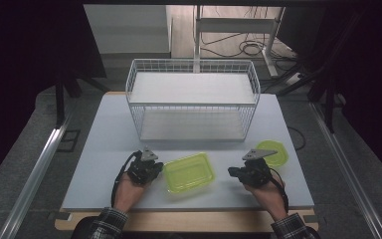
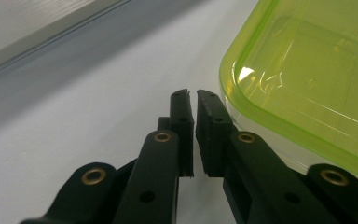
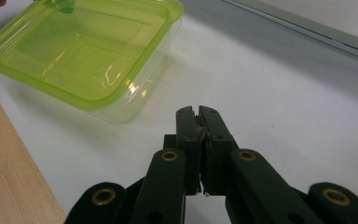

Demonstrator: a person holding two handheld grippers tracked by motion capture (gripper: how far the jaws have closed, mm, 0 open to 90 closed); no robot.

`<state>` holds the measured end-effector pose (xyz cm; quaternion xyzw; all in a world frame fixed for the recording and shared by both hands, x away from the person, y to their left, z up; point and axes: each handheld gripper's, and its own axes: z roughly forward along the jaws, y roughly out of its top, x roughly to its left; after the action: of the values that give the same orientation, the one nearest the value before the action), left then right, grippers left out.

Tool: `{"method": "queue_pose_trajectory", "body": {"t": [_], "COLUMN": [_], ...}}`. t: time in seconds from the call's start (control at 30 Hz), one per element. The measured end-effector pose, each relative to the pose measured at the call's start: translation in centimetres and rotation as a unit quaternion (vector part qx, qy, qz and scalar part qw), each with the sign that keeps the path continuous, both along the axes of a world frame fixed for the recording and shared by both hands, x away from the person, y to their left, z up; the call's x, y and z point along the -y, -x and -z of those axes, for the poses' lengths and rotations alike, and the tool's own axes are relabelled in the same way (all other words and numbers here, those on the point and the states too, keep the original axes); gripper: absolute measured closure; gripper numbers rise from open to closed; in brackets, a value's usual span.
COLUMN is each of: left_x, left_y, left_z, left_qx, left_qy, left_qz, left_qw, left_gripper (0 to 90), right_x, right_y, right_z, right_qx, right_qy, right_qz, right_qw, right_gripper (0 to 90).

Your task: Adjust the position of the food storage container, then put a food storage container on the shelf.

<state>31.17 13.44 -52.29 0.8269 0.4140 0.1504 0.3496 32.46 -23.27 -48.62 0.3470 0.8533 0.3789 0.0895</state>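
- The left gripper (image 1: 155, 168) is seen closed and empty, just beside the green-lidded container (image 1: 189, 172).
- The right gripper (image 1: 235, 173) is likewise closed, nothing held.

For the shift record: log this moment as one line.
left claw: shut, empty, beside green-lidded container | right claw: shut, empty, apart from it | second green container: behind right hand | wire basket: at table's back
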Motion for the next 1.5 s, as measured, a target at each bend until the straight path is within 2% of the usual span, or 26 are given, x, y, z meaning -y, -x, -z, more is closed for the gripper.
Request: {"method": "queue_pose_trajectory", "body": {"t": [0.13, 0.23, 0.3, 0.37, 0.4, 0.47, 0.57, 0.63, 0.67, 0.73, 0.8, 0.93, 0.97, 1.07, 1.17, 1.27, 1.33, 1.37, 1.5], "left_x": [-0.7, -2.3, -3.0, -3.3, -3.3, -3.7, -4.0, -4.3, -4.3, -4.6, -4.8, -4.8, -4.8, -4.7, -4.6, -4.5, -4.4, -4.3, -4.2], "left_y": [0.5, 1.4, 2.1, 3.0, 3.0, 3.9, 4.5, 4.9, 4.9, 5.4, 5.9, 6.1, 6.2, 6.4, 6.5, 6.5, 6.5, 6.5, 6.5], "left_z": [-0.1, 0.0, 0.0, -0.1, -0.1, -0.2, 0.1, 0.1, 0.1, 0.1, 0.3, 0.4, 0.4, 0.4, 0.5, 0.5, 0.6, 0.6, 0.7], "left_qx": [-0.002, 0.003, 0.004, 0.007, 0.007, 0.023, 0.023, 0.021, 0.021, 0.024, 0.028, 0.032, 0.035, 0.048, 0.047, 0.048, 0.047, 0.047, 0.045], "left_qy": [0.007, 0.017, 0.027, 0.030, 0.030, 0.022, 0.023, 0.038, 0.038, 0.049, 0.050, 0.040, 0.037, 0.023, 0.015, 0.009, 0.008, 0.002, -0.007], "left_qz": [-0.008, -0.034, -0.037, -0.035, -0.035, -0.030, -0.054, -0.056, -0.056, -0.062, -0.065, -0.055, -0.051, -0.044, -0.041, -0.040, -0.039, -0.038, -0.034], "left_qw": [0.9999, 0.9993, 0.9989, 0.9989, 0.9989, 0.9990, 0.9980, 0.9975, 0.9975, 0.9966, 0.9963, 0.9972, 0.9974, 0.9976, 0.9979, 0.9980, 0.9981, 0.9982, 0.9984], "left_gripper": [80.4, 67.8, 56.0, 47.1, 42.1, 31.2, 9.4, 6.4, 3.8, 3.1, 2.0, 1.4, 1.2, 1.1, 1.0, 1.0, 1.0, 1.0, 1.1], "right_x": [0.1, 0.1, 0.2, 0.3, 0.3, 0.4, 0.5, 0.4, 0.4, 0.4, 0.4, 0.3, 0.2, -0.1, -0.3, -0.6, -0.6, -0.8, -1.0], "right_y": [0.2, 0.6, 0.9, 1.1, 1.1, 1.3, 1.5, 1.6, 1.6, 1.5, 1.4, 1.3, 1.2, 1.1, 1.0, 0.8, 0.7, 0.7, 0.2], "right_z": [0.0, -0.1, -0.2, -0.3, -0.3, -0.1, 0.3, 0.5, 0.7, 0.8, 0.9, 1.0, 1.1, 1.4, 1.3, 1.2, 1.2, 0.9, 0.3], "right_qx": [-0.001, 0.007, 0.011, 0.015, 0.015, 0.022, 0.025, 0.023, 0.024, 0.024, 0.022, 0.022, 0.019, 0.006, -0.001, -0.017, -0.022, -0.032, -0.060], "right_qy": [-0.002, 0.002, 0.001, 0.002, 0.002, 0.004, 0.005, 0.005, 0.003, 0.000, -0.014, -0.017, -0.018, -0.019, -0.021, -0.026, -0.028, -0.034, -0.045], "right_qz": [0.001, 0.000, 0.001, 0.000, 0.000, 0.000, -0.005, -0.011, -0.011, -0.010, -0.011, -0.014, -0.013, -0.010, -0.004, 0.004, 0.006, 0.008, 0.014], "right_qw": [1.0000, 1.0000, 0.9999, 0.9999, 0.9999, 0.9998, 0.9997, 0.9997, 0.9997, 0.9997, 0.9996, 0.9995, 0.9996, 0.9998, 0.9998, 0.9995, 0.9994, 0.9989, 0.9971], "right_gripper": [85.1, 80.3, 76.1, 70.2, 70.2, 58.2, 44.0, 37.5, 34.2, 31.3, 24.1, 18.3, 14.8, 11.9, 9.1, 5.7, 5.8, 6.0, 15.6]}}
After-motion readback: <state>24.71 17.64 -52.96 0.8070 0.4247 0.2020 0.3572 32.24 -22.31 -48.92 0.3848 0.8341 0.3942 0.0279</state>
